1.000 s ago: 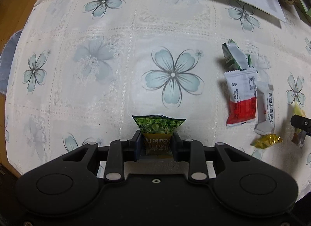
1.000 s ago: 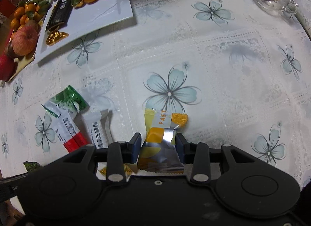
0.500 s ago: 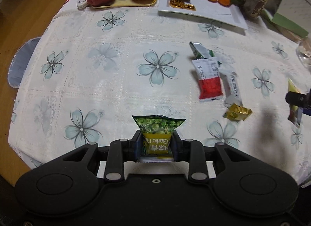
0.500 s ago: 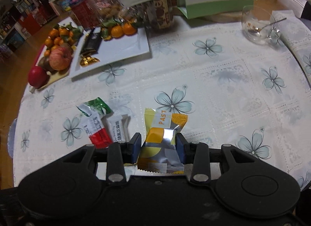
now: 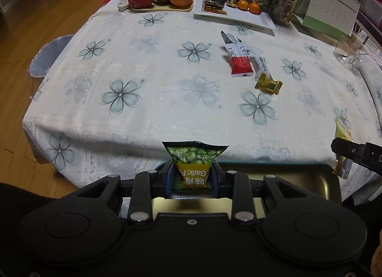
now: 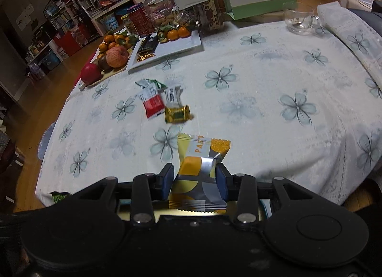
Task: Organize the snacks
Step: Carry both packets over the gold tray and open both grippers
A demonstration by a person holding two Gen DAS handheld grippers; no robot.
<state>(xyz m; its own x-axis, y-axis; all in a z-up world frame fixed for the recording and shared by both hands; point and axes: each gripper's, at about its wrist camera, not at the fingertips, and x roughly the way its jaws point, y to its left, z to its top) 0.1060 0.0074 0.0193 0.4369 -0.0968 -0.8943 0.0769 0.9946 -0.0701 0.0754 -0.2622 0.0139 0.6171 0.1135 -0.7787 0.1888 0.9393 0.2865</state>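
Green and yellow, the pea snack bag point(image 5: 194, 162) sits squeezed between the two fingers of the left gripper point(image 5: 192, 176), which are closed tight on its sides. The bag's top sticks out past the fingertips. Under and just behind the jaws is a shiny gold tray point(image 5: 310, 181), at the near edge of the table. The right gripper point(image 6: 194, 179) has its fingers pressed on a yellow and silver pastry pack point(image 6: 200, 169), and the pack pokes out in front of the jaws. Its left finger looks like it only just touches the pack. A bit of the tray point(image 6: 143, 212) shows below these jaws too. Far ahead of both jaws, on the flower tablecloth point(image 5: 167, 81), lie more snacks close together: a red and white pack point(image 5: 240, 61), a white bar point(image 5: 262, 68) beside it, a gold candy point(image 5: 268, 85) in front of them, and a green pack point(image 6: 152, 83) behind. Beyond those are a white plate point(image 5: 257, 18) and a fruit tray point(image 5: 162, 8).
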